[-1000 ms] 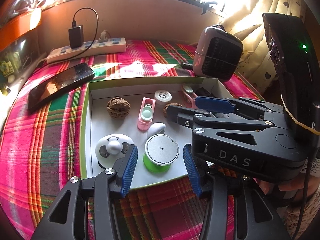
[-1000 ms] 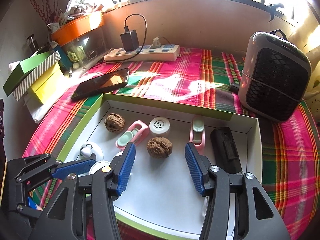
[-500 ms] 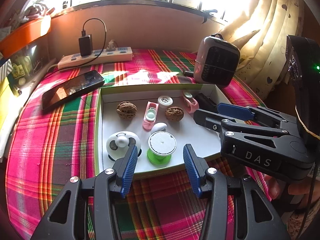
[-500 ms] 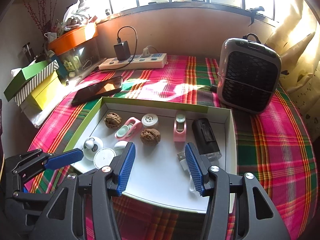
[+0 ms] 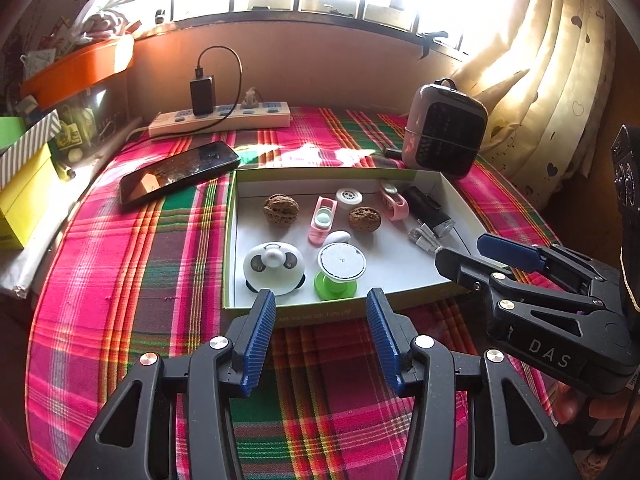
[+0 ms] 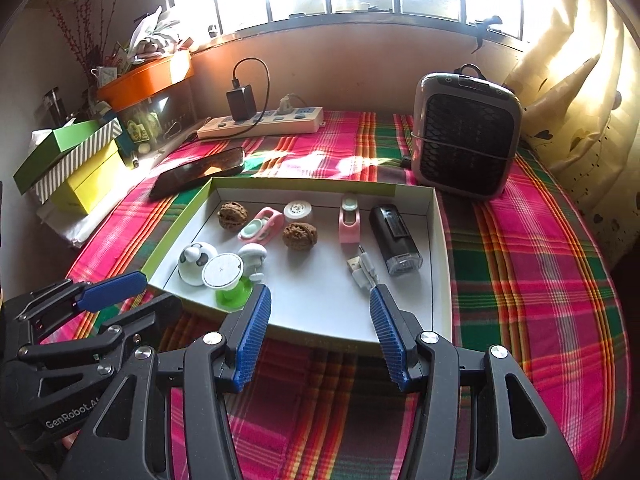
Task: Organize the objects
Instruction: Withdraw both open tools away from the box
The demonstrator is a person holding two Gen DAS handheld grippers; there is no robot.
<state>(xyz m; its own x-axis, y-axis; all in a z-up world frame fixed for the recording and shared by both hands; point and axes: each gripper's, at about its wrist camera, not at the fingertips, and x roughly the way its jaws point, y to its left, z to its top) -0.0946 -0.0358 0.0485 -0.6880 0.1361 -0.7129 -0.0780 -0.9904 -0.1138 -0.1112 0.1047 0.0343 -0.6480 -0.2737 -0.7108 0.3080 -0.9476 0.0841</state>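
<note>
While both grippers hang over the plaid worktop, shallow tray of small objects beyond the fingers, left gripper released before green-based spool, right gripper released and empty, two walnuts farther in.

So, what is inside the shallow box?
Inside the shallow box: two walnuts, two pink clips, panda toy, green spool, black device. The spool partly covers a white piece.
</note>
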